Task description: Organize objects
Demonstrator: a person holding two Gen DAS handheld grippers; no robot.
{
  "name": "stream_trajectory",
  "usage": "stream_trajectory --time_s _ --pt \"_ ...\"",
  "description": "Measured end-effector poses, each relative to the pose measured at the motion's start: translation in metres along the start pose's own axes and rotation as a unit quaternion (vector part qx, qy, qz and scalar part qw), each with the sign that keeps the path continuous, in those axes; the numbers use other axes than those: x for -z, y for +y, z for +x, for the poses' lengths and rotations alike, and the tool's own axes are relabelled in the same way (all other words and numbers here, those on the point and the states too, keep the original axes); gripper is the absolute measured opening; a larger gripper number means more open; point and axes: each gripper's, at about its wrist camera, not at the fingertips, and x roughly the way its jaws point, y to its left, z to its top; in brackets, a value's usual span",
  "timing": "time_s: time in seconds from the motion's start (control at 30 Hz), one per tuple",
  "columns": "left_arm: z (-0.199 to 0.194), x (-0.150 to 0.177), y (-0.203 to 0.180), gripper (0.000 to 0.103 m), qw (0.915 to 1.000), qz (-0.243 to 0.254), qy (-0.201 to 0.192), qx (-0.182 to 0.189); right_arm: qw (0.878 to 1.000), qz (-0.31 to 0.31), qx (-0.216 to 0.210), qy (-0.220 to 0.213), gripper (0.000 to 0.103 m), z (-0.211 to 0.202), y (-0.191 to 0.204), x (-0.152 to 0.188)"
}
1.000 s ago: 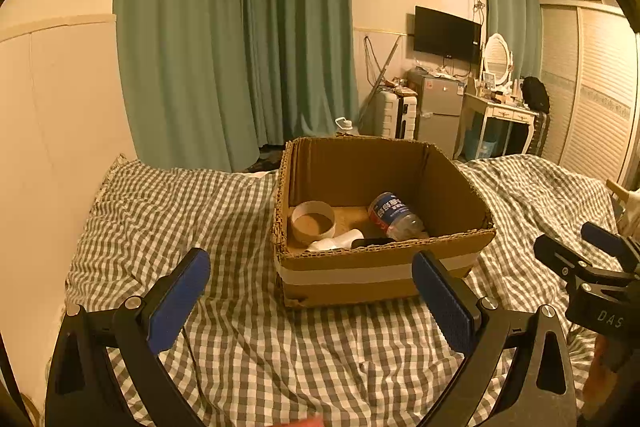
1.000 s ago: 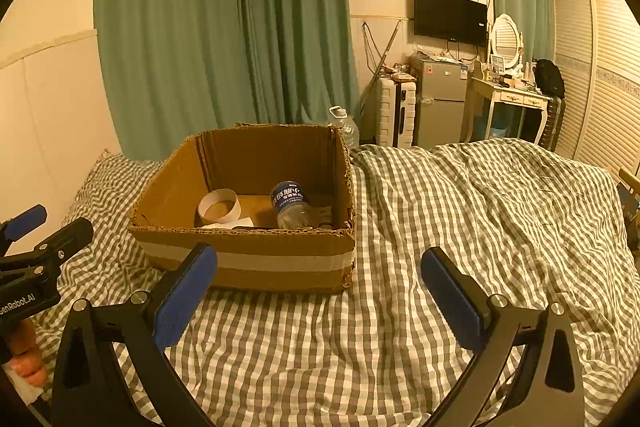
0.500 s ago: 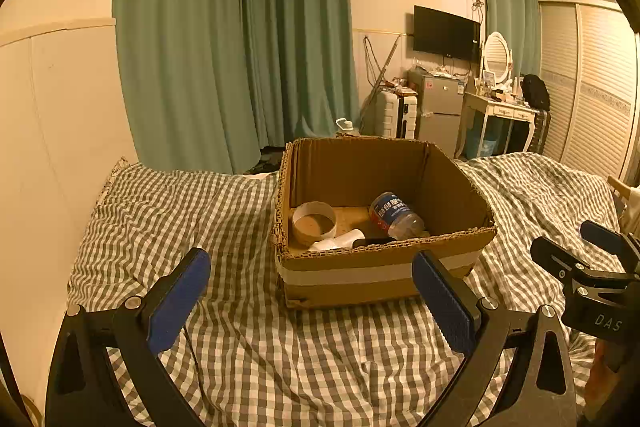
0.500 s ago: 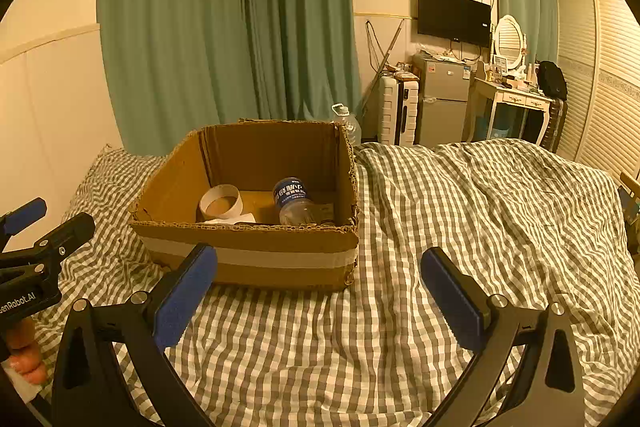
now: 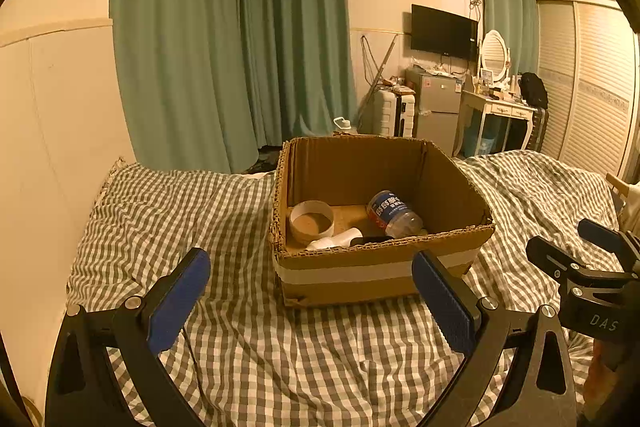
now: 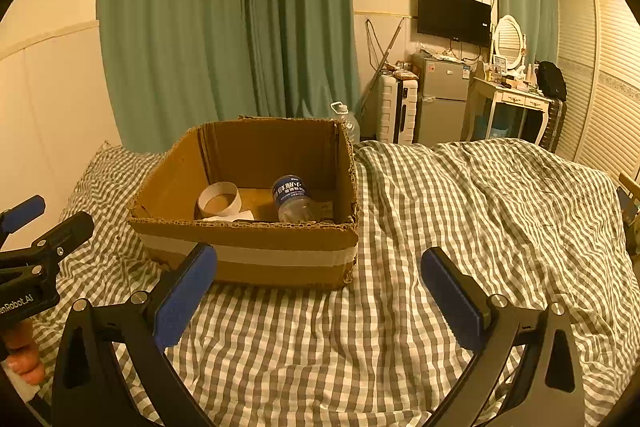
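My left gripper point(image 5: 310, 301) is wide open, blue pads point(image 5: 178, 301) spread apart, nothing between them. It hovers over the grey-and-white checked bedspread point(image 5: 168, 219), just short of the open brown cardboard box with a pale tape band point(image 5: 380, 269). My right gripper point(image 6: 318, 301) is also wide open and empty, above the same bedspread, box ahead and to its left. Each gripper shows at the edge of the other's view.

Inside the box, on the floor: a white tape roll with a brown core point(image 5: 311, 222) toward the left, a clear plastic water bottle with a blue label point(image 5: 392, 214) lying on its side to the right, and a small white cylindrical piece point(image 5: 336, 239) near the front wall. Roll and bottle are apart.

Behind the bed: teal curtains point(image 5: 240, 47), a wall-mounted black TV point(image 5: 444, 31), a small grey fridge point(image 6: 440, 103).
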Motion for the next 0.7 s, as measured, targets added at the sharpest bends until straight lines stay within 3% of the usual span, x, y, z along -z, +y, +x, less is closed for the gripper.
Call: stream_trajectory --time_s 0.7 --pt "0.0018 0.0032 -0.0002 0.103 0.9998 0.012 -0.006 -0.014 1.0 -0.01 0.006 -0.002 0.102 -0.0004 0.0028 0.0018"
